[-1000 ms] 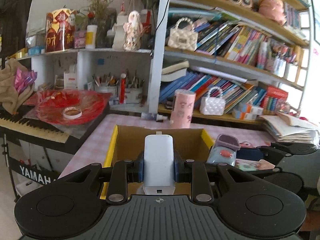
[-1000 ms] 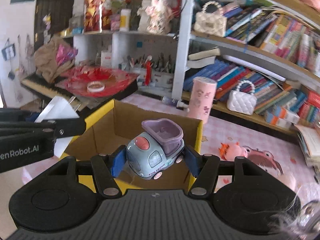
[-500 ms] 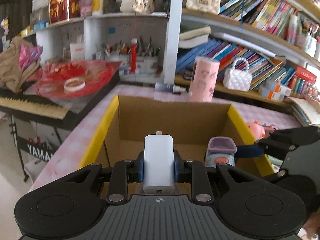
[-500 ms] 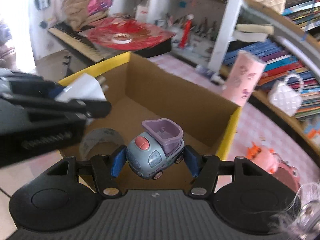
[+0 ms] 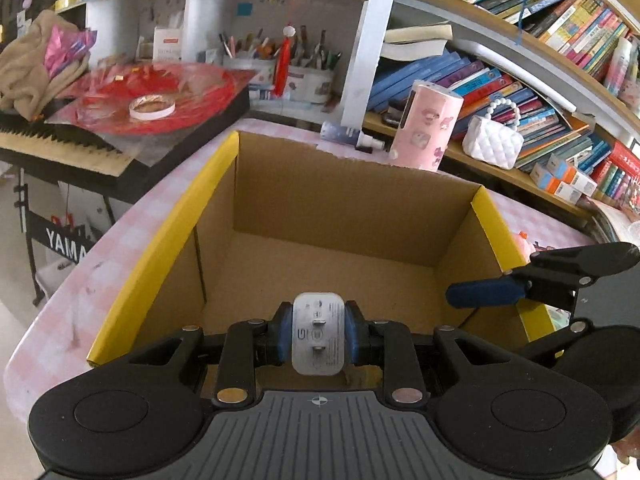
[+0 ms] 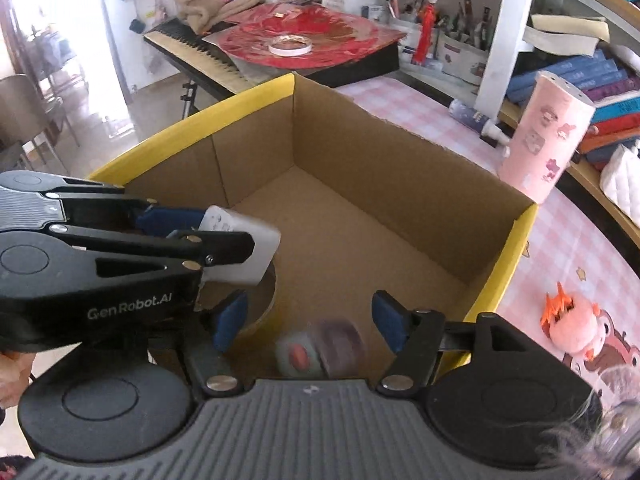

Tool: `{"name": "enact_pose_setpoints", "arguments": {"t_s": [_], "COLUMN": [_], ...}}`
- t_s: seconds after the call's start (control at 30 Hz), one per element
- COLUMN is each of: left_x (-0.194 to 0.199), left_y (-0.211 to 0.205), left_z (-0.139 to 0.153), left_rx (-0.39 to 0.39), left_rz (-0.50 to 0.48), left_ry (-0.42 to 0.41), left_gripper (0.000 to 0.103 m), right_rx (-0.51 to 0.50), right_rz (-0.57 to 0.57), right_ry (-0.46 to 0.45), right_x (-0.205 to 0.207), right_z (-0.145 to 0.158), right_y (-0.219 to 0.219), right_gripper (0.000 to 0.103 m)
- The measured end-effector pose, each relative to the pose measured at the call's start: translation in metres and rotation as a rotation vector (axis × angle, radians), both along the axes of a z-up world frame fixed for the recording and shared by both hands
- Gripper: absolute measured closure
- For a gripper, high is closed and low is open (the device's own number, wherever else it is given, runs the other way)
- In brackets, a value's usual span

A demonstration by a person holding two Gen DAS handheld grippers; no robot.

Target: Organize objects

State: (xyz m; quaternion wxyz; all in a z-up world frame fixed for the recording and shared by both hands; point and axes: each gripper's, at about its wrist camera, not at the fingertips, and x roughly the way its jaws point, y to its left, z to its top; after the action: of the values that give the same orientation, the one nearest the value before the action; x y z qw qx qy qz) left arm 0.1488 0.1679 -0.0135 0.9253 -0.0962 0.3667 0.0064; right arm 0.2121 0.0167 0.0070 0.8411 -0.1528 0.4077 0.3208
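An open cardboard box (image 5: 224,168) with yellow flap edges stands on the pink checked table; it also shows in the right wrist view (image 6: 516,240). My left gripper (image 5: 318,334) is shut on a white plug adapter (image 5: 318,334), held over the box's near side; the adapter also shows from the side in the right wrist view (image 6: 240,248). My right gripper (image 6: 310,322) is open above the box. The blue and purple toy truck (image 6: 320,348) is blurred below its jaws, inside the box. A tape roll (image 6: 264,300) lies on the box floor.
A pink cylinder (image 5: 428,128), a small bottle (image 5: 352,138) and a white purse (image 5: 492,142) stand behind the box by bookshelves. A keyboard with a red sheet and tape ring (image 5: 152,104) is at the left. An orange plush (image 6: 572,316) lies right of the box.
My right gripper has opened and let go of the toy truck, which drops into the box. Both grippers have tilted down over the box. The left gripper still holds the adapter.
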Motion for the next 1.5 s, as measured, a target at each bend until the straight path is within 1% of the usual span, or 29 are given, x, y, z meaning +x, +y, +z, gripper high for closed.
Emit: {"name": "enact_pose_setpoints", "arguments": {"t_s": [0.07,0.1,0.17,0.23,0.27,0.33,0.37,0.43,0.5,0.57,0.63,0.67,0.73,0.8,0.9,0.97,1.03,1.13,1.27,1.37,1.5], "left_x": [-0.001,-0.003,-0.005,-0.011,-0.016,-0.026,-0.031,-0.044,-0.057,-0.070,-0.083,-0.088,-0.101,-0.111,-0.123,-0.130,-0.140,-0.157,-0.177,-0.189,-0.205], "left_y": [-0.001,-0.003,-0.005,-0.008,-0.008,-0.008,-0.008,-0.007,-0.007,-0.007,-0.006,-0.006,-0.003,0.001,0.009,0.013,0.017,0.021,0.026,0.030,0.035], "left_z": [0.002,0.004,0.010,0.018,0.023,0.034,0.039,0.049,0.056,0.060,0.061,0.061,0.058,0.052,0.043,0.038,0.034,0.030,0.027,0.025,0.022], "left_rx": [0.002,0.003,0.007,0.024,0.031,0.042,0.042,0.043,0.057,0.079,0.092,0.095,0.096,0.092,0.089,0.093,0.115,0.153,0.179,0.183,0.165], "left_rz": [-0.005,-0.012,-0.024,-0.017,-0.013,0.002,0.010,0.028,0.045,0.060,0.071,0.075,0.092,0.114,0.138,0.145,0.145,0.142,0.127,0.119,0.101], "left_ry": [-0.012,-0.028,-0.050,-0.087,-0.109,-0.153,-0.176,-0.221,-0.259,-0.279,-0.293,-0.296,-0.298,-0.283,-0.230,-0.203,-0.183,-0.170,-0.151,-0.138,-0.129], "left_gripper": [0.077,0.076,0.067,0.050,0.048,0.037,0.035,0.024,0.021,0.019,0.016,0.015,0.013,0.012,0.010,0.010,0.007,0.004,0.004,0.003,0.003], "right_rx": [0.007,0.011,0.021,0.028,0.041,0.070,0.079,0.094,0.110,0.139,0.161,0.161,0.141,0.117,0.079,0.085,0.091,0.089,0.102,0.106,0.113], "right_rz": [0.006,0.007,-0.008,-0.029,-0.036,-0.059,-0.074,-0.108,-0.152,-0.212,-0.299,-0.352,-0.468,-0.517,-0.547,-0.576,-0.595,-0.609,-0.641,-0.656,-0.660], "right_ry": [-0.005,-0.011,-0.031,-0.056,-0.074,-0.115,-0.137,-0.197,-0.245,-0.280,-0.305,-0.315,-0.316,-0.311,-0.321,-0.302,-0.273,-0.233,-0.187,-0.187,-0.186], "right_x": [0.000,0.000,-0.004,-0.010,-0.015,-0.028,-0.035,-0.052,-0.067,-0.081,-0.094,-0.101,-0.114,-0.125,-0.136,-0.144,-0.152,-0.165,-0.187,-0.202,-0.220], "right_z": [0.000,0.000,0.000,0.002,0.005,0.012,0.016,0.023,0.030,0.035,0.037,0.036,0.031,0.024,0.021,0.018,0.014,0.006,0.000,-0.001,-0.001], "right_y": [-0.001,-0.002,-0.004,-0.006,-0.008,-0.014,-0.016,-0.021,-0.025,-0.030,-0.035,-0.036,-0.036,-0.034,-0.028,-0.028,-0.025,-0.019,-0.013,-0.008,-0.004], "right_gripper": [0.034,0.034,0.033,0.033,0.033,0.028,0.026,0.023,0.019,0.015,0.011,0.007,0.006,0.000,0.000,0.000,0.000,0.000,0.000,0.000,0.000]}}
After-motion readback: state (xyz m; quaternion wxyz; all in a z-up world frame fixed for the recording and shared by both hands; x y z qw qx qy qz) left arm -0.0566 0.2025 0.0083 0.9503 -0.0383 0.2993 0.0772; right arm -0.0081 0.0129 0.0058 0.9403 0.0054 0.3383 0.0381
